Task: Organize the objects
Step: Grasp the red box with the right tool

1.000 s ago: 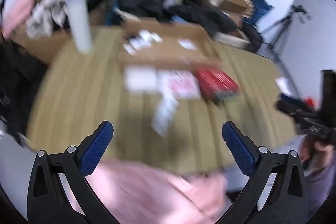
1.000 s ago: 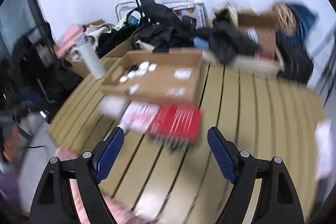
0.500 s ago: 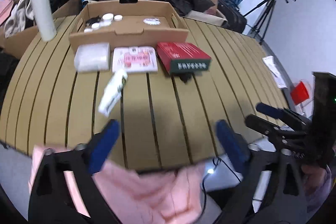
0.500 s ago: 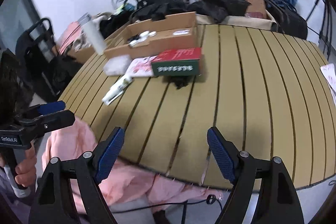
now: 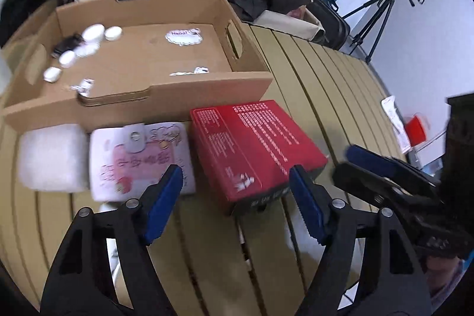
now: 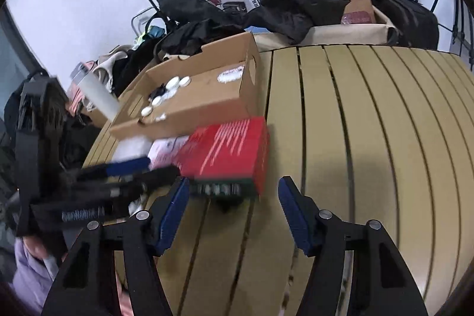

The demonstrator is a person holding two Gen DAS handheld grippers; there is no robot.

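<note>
Red box [image 5: 254, 150] lies flat on the slatted surface [image 5: 323, 73], just before the cardboard tray [image 5: 139, 61]; left of it a pink-printed packet [image 5: 139, 159], then a white pad [image 5: 50, 156]. Left tool [image 5: 234, 200] has just been closing, jaws apart, near box corner between them, untouched. Right tool [image 6: 234, 203] likewise closing, empty. Box judged rigid and light, its faces possibly slick; best gripped across the short near edge.

Red box [image 5: 254, 147] beside pink packet [image 5: 139, 159], cardboard tray [image 5: 142, 96] behind — slatted table [image 5: 320, 85]
</note>
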